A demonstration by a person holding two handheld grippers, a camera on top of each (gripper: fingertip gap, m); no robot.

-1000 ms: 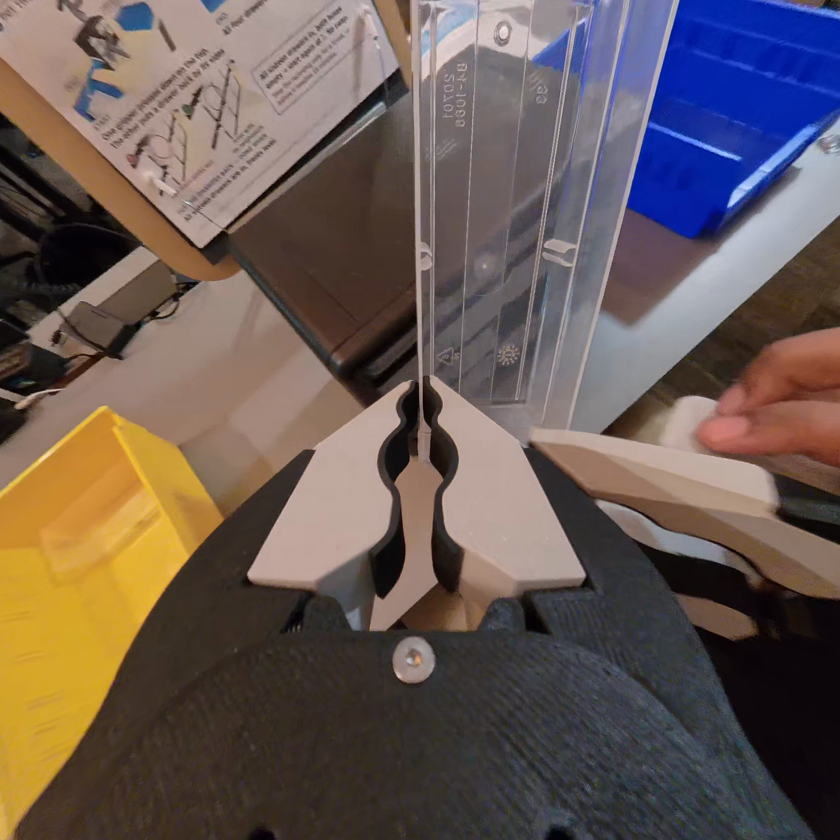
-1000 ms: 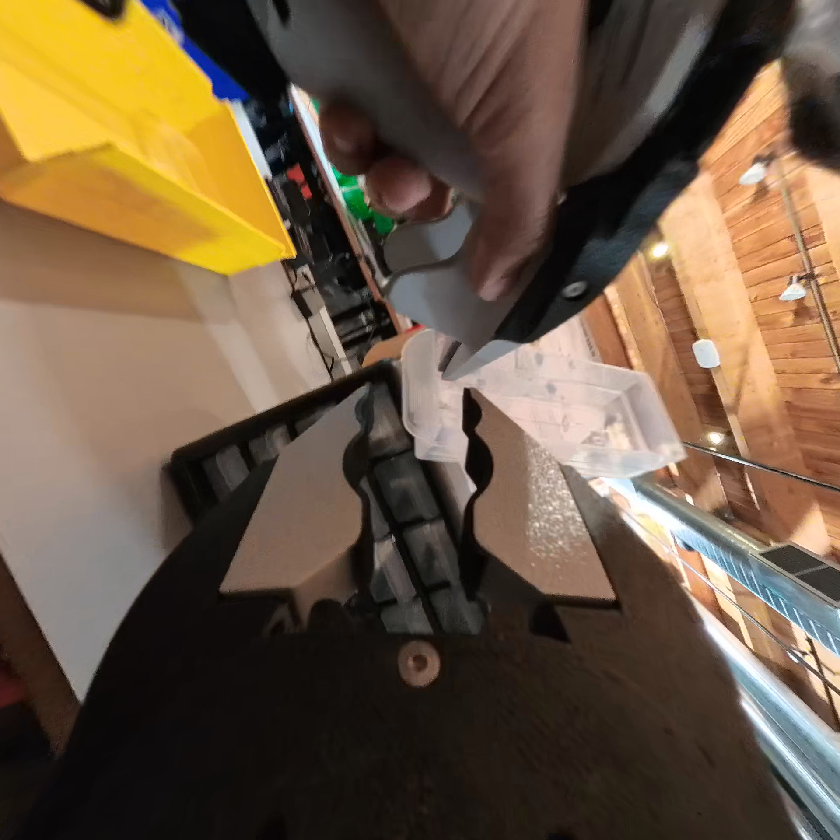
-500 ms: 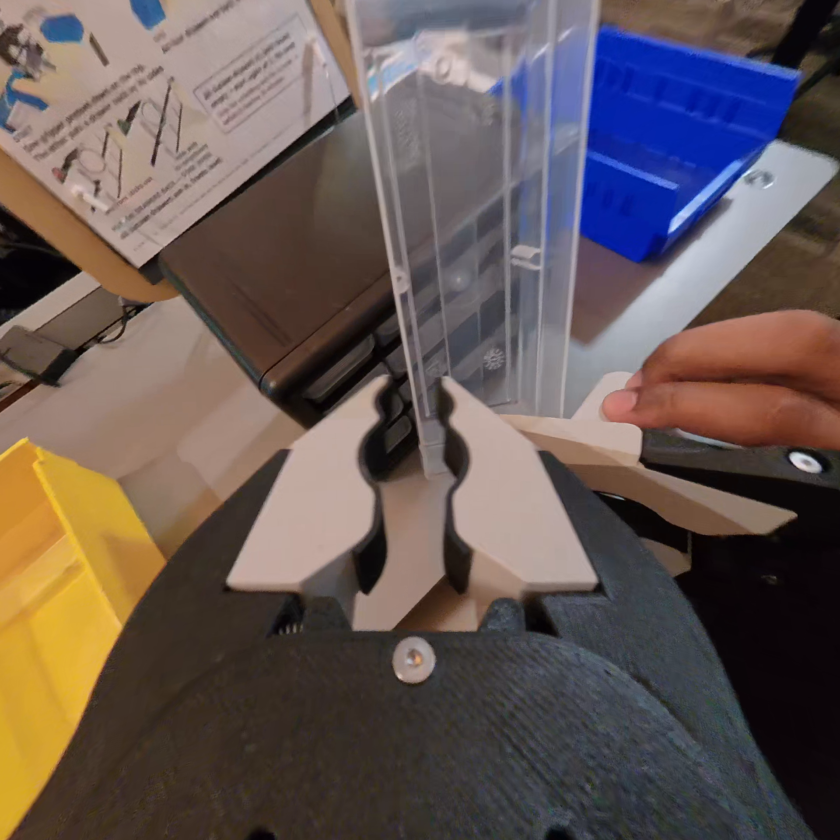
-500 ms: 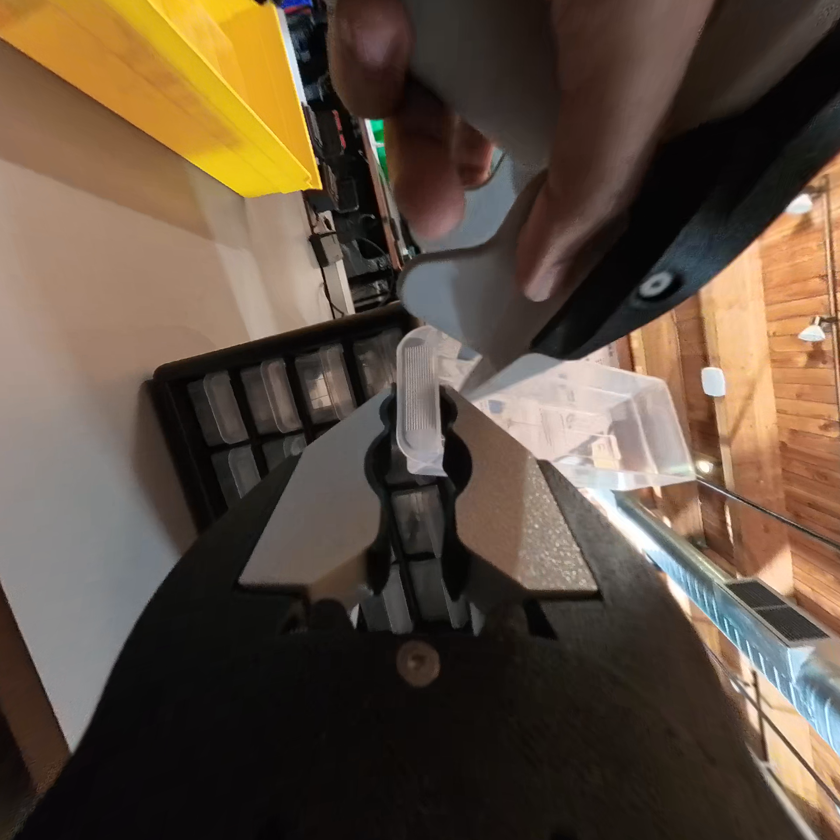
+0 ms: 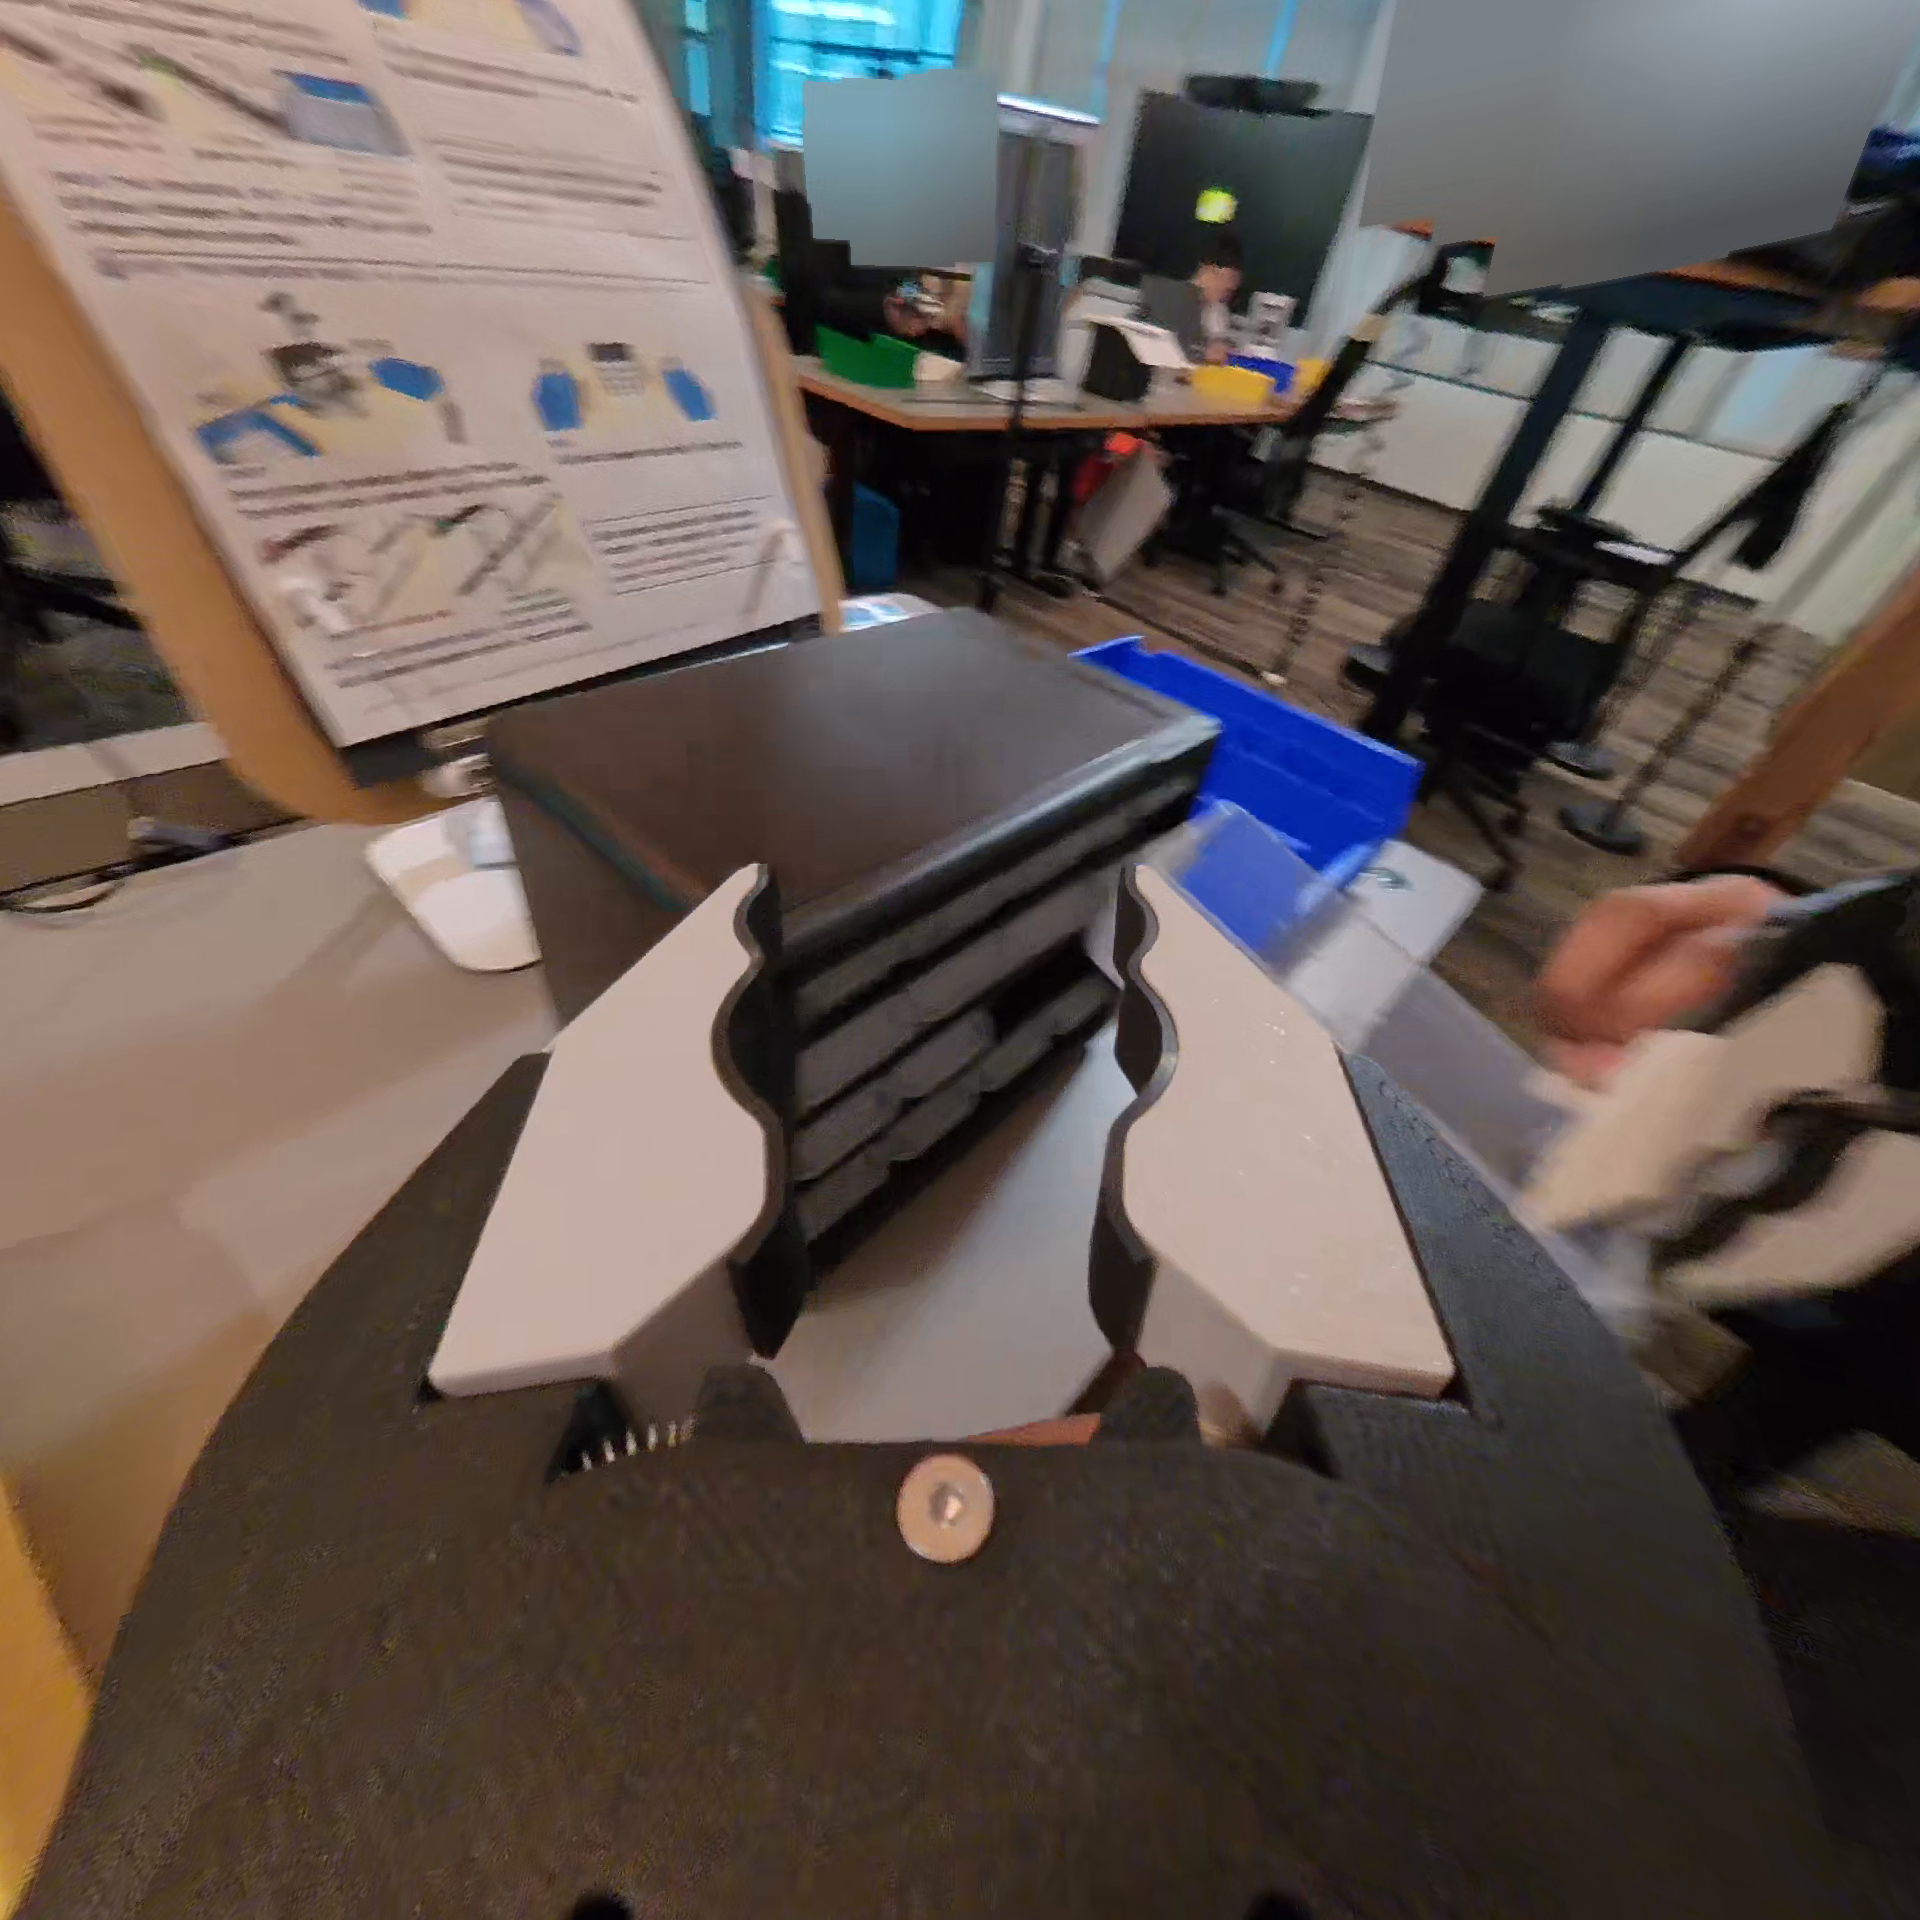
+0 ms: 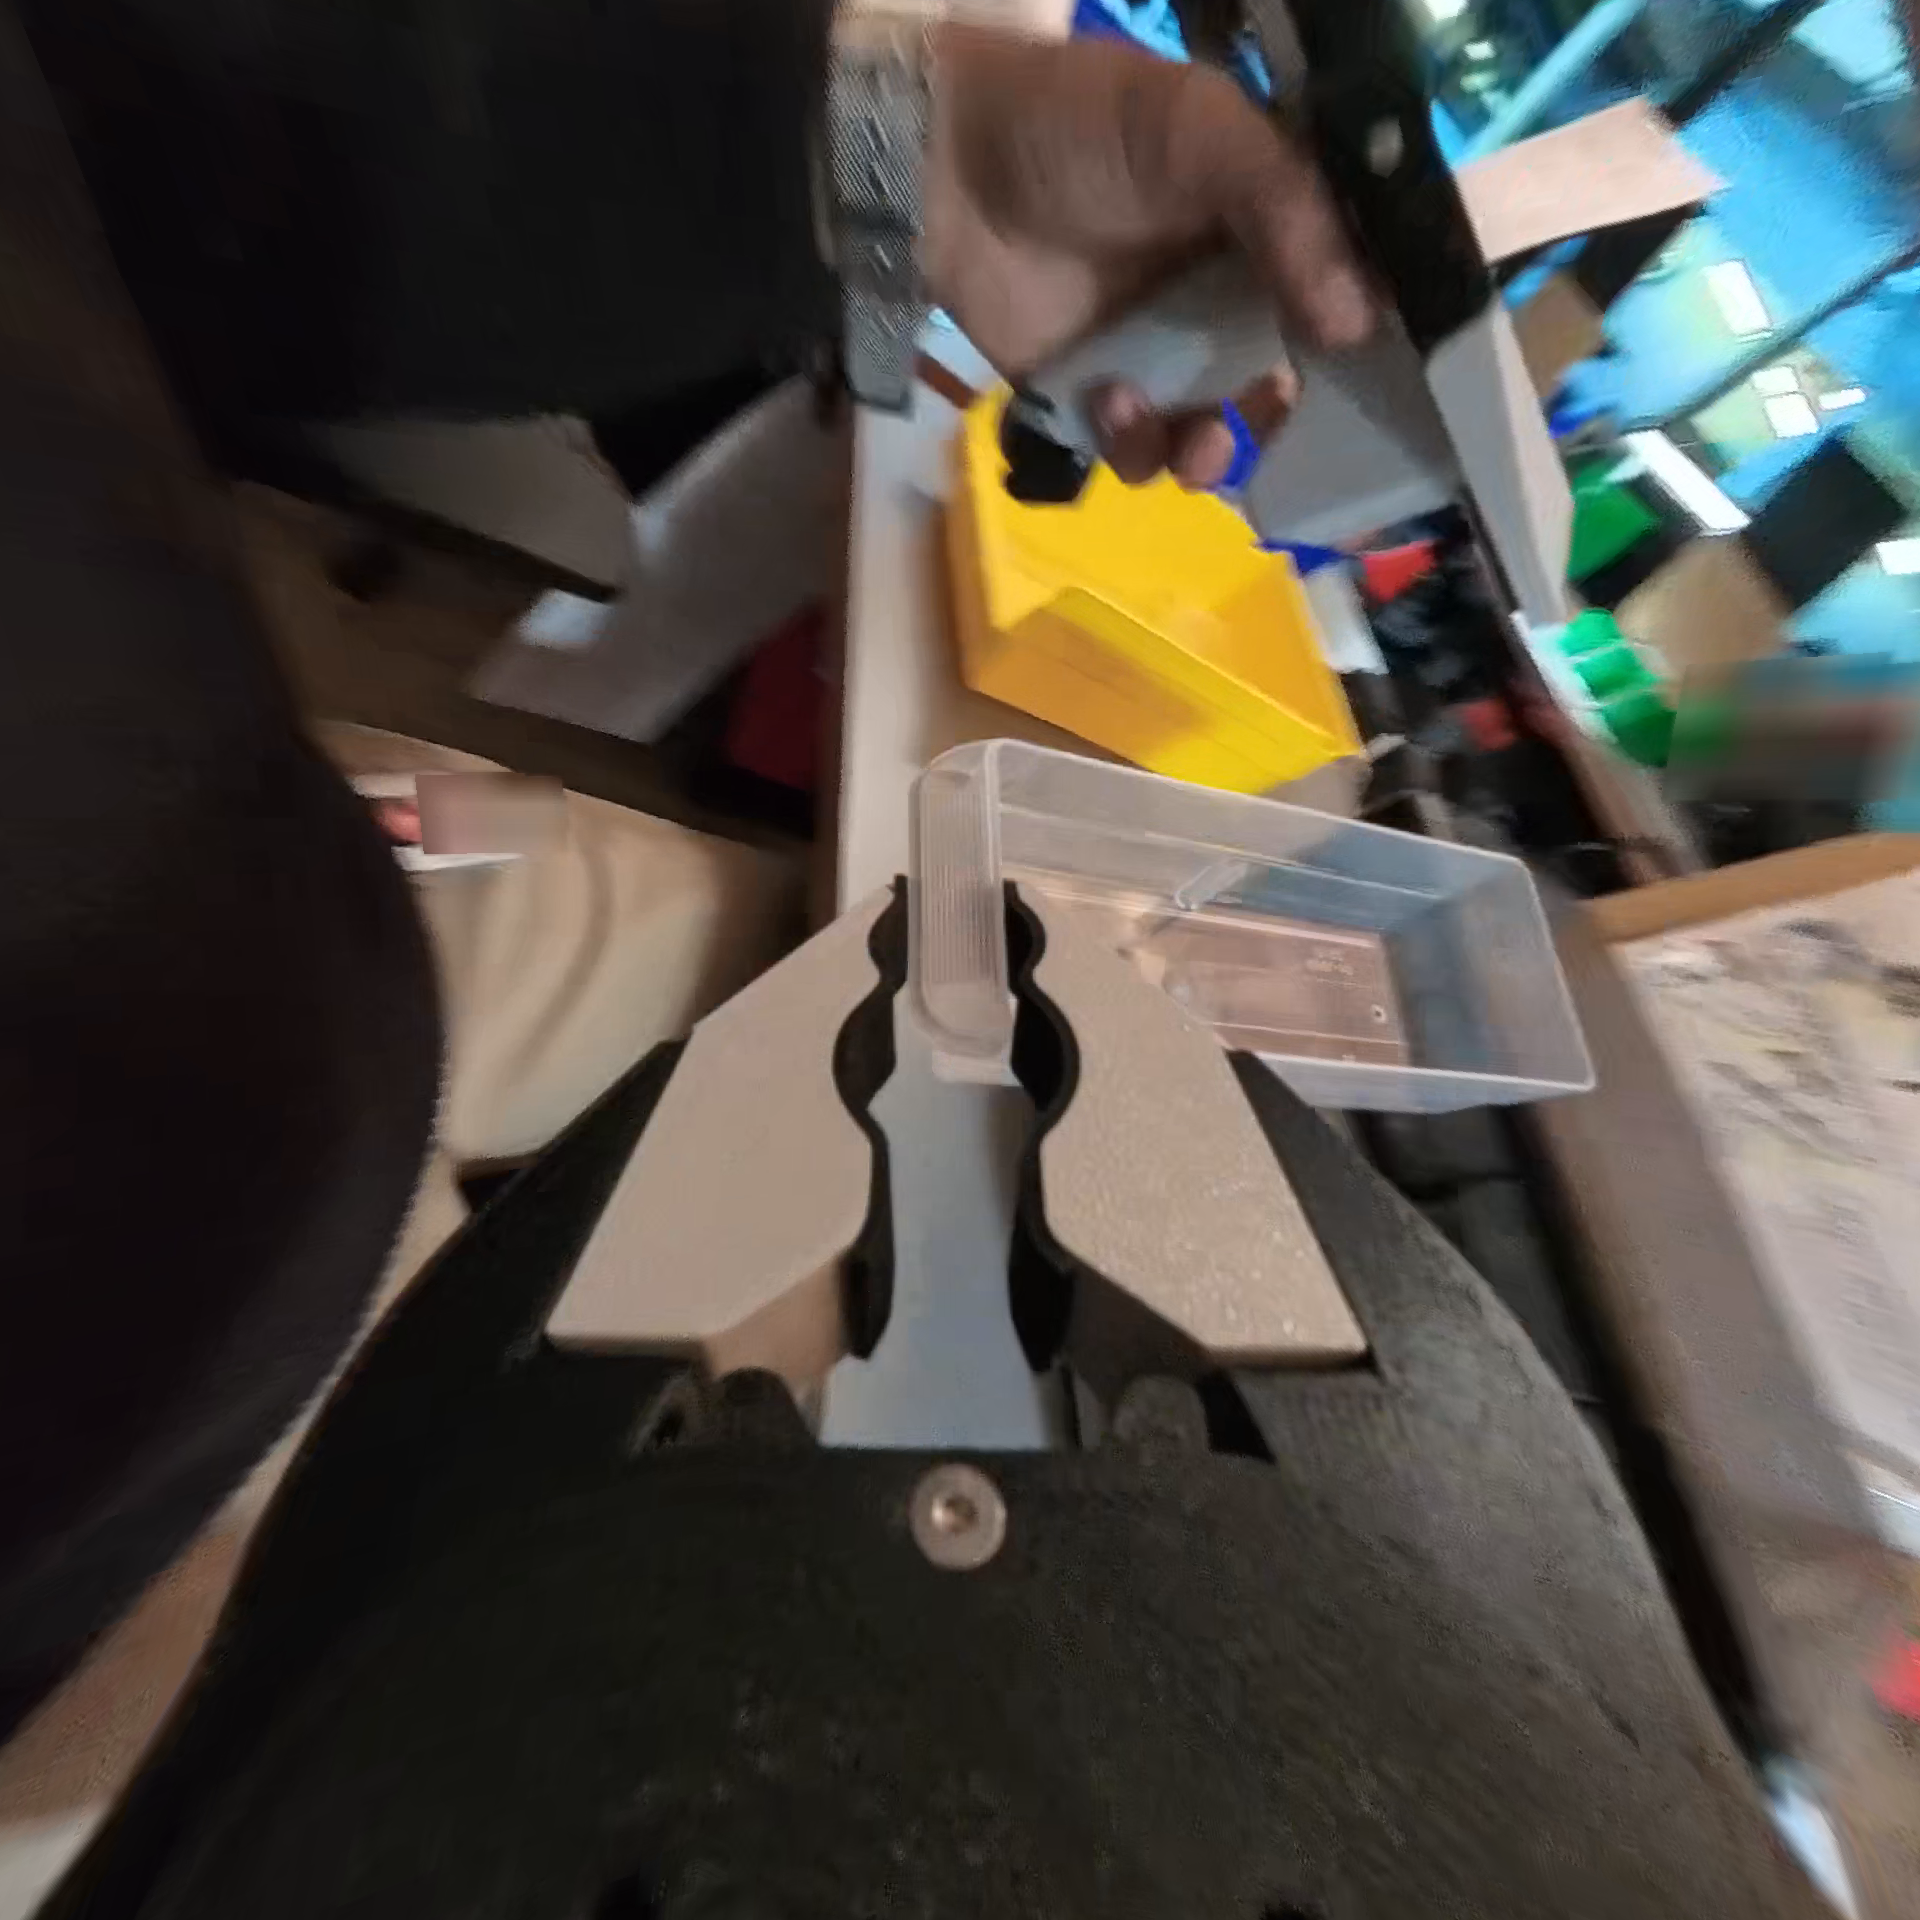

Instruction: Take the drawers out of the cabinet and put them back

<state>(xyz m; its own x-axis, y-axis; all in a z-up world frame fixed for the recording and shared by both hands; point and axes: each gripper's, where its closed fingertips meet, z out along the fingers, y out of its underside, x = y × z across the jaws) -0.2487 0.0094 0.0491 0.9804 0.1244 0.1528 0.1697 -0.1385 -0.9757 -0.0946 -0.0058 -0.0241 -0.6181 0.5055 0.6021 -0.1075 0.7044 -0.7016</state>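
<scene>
While clamped, drawer [image 6: 1299, 956] juts beyond right tool [image 6: 956, 935].

yellow bin [image 6: 1132, 613] on table; blue bin [image 5: 1278, 743] behind; instruction sheet [image 5: 395, 343] on board.

Even, bright indoor light fills both views, with no hard shadows. Motion blur smears the edges, worst in the right wrist view; wide-angle distortion bends the borders.

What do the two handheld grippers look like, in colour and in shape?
Both look alike. The left gripper and the right gripper each have a rough black body with one silver screw at the centre. Their jaws are flat pale grey wedges with black wavy inner edges. No cables or sleeves can be seen.
</scene>
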